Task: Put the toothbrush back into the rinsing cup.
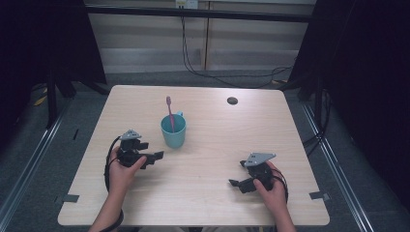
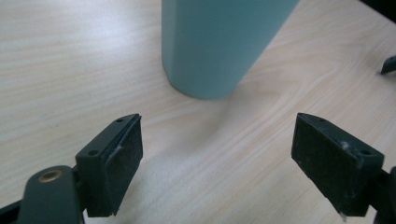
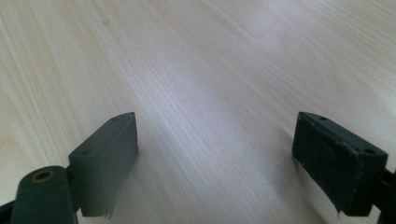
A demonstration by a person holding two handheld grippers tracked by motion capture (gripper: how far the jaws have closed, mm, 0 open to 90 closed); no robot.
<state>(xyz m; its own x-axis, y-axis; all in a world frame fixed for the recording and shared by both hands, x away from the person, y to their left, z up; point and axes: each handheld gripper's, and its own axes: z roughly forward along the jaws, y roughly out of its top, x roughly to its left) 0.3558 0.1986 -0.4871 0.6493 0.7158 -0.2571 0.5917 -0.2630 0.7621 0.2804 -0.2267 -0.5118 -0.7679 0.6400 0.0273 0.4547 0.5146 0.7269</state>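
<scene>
A light wooden table (image 1: 203, 193) with round corners sits in the middle of the frame. Near its top right part is a small dark round hole (image 1: 232, 100). Under it is a grey floor (image 1: 58, 159). Metal rails (image 1: 29, 166) run along the floor at the left and right. Black curtains (image 1: 372, 72) hang at both sides. At the top is a pale wall (image 1: 145, 38), with black cables (image 1: 212, 72) hanging down onto the floor.
</scene>
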